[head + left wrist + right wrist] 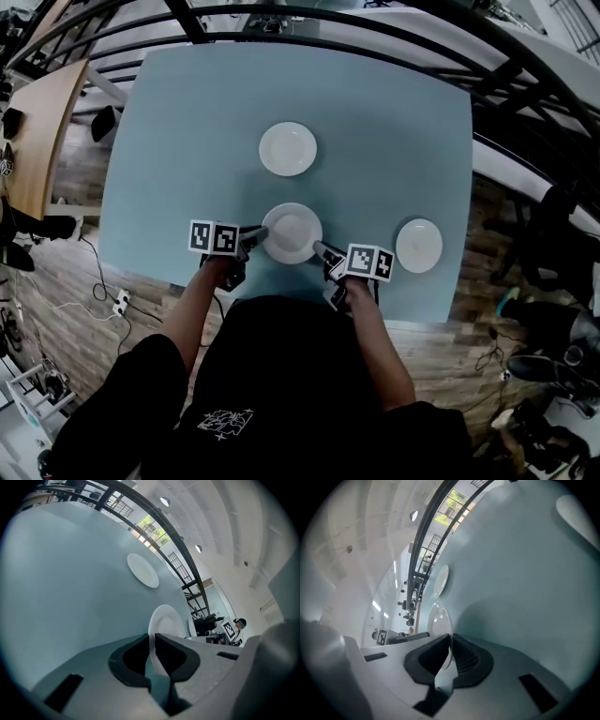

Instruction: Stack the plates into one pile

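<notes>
Three white plates are on the pale blue table (187, 122). The middle plate (292, 232) is gripped from both sides. My left gripper (255, 236) is shut on its left rim and my right gripper (323, 251) on its right rim. In the left gripper view the rim of the held plate (164, 623) stands on edge between the pads of the left gripper (152, 637). The right gripper view shows that plate (439, 620) pinched by the right gripper (450, 637). A second plate (288, 149) lies farther back, and a third plate (419, 246) lies to the right.
A wooden desk (37, 131) stands off the table's left side. Black metal rails (525, 94) curve round the far and right sides. Cables (103, 291) and shoes (544, 370) lie on the wood floor. The table's near edge runs just below both grippers.
</notes>
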`<action>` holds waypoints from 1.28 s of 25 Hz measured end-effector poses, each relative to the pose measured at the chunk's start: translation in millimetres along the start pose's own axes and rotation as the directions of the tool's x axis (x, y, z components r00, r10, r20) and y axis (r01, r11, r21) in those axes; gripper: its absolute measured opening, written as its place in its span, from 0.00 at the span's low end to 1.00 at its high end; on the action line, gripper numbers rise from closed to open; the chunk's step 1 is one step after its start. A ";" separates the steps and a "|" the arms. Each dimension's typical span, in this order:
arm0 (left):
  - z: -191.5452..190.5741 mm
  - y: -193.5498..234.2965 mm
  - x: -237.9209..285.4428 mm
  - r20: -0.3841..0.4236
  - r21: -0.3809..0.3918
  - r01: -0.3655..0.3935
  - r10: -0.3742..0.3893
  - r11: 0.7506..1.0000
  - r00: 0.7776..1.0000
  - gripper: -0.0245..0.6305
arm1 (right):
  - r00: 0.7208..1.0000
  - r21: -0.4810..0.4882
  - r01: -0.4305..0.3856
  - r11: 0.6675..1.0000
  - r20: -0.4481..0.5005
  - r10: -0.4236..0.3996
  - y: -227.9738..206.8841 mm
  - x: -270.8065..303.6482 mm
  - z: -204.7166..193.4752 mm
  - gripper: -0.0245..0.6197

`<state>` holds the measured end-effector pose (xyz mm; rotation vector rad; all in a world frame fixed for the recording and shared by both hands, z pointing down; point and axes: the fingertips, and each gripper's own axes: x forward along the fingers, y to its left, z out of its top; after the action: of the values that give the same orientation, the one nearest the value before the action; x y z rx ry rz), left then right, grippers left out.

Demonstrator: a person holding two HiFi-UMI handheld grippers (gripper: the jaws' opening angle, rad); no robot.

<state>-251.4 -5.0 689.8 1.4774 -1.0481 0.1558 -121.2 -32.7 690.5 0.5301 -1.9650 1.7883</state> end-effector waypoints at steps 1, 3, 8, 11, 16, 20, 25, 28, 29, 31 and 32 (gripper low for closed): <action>0.0 -7.0 7.1 -0.011 0.010 0.007 -0.007 1.000 1.000 0.11 | 1.000 0.010 0.001 1.000 0.015 -0.001 -5.0 -8.2 1.7 0.08; -1.4 -21.0 21.2 -0.032 0.033 0.022 -0.021 0.999 0.999 0.11 | 0.999 0.026 0.003 1.000 0.045 -0.004 -15.4 -24.7 4.5 0.08; -8.0 -54.6 52.8 -0.076 0.076 0.057 -0.051 0.995 0.996 0.11 | 0.995 0.048 0.005 0.999 0.102 -0.010 -38.7 -63.5 11.1 0.08; -12.0 -70.3 72.5 -0.101 0.091 0.074 -0.065 0.993 0.993 0.11 | 0.991 0.058 0.009 0.998 0.131 -0.017 -52.4 -83.7 16.1 0.08; -21.5 -101.3 101.4 -0.133 0.111 0.101 -0.086 0.989 0.987 0.11 | 0.983 0.095 0.002 0.995 0.184 -0.019 -73.1 -121.2 18.7 0.08; -29.8 -129.8 129.8 -0.155 0.135 0.118 -0.096 0.984 0.983 0.11 | 0.972 0.120 0.000 0.993 0.235 -0.028 -95.5 -155.2 23.0 0.08; -34.4 -164.5 164.4 -0.180 0.162 0.145 -0.115 0.976 0.977 0.10 | 0.955 0.140 -0.002 0.990 0.293 -0.040 -120.2 -194.7 32.6 0.08; -32.8 -183.4 180.5 -0.194 0.184 0.153 -0.116 0.971 0.974 0.10 | 0.946 0.150 0.000 0.989 0.321 -0.049 -131.1 -212.6 39.3 0.08; -32.9 -189.7 186.2 -0.202 0.193 0.154 -0.114 0.969 0.973 0.10 | 0.943 0.150 0.005 0.989 0.327 -0.055 -135.0 -218.9 41.1 0.08; -33.0 -201.4 198.3 -0.217 0.210 0.160 -0.113 0.965 0.970 0.10 | 0.938 0.150 0.014 0.989 0.339 -0.065 -142.6 -231.6 46.0 0.08; -32.8 -206.4 204.2 -0.223 0.214 0.164 -0.115 0.963 0.968 0.10 | 0.936 0.151 0.017 0.988 0.346 -0.069 -146.3 -237.5 49.2 0.08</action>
<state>19.4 -114.1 679.5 1.6988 -0.7712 0.3343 154.3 -97.1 677.7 0.9950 -2.0342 1.9259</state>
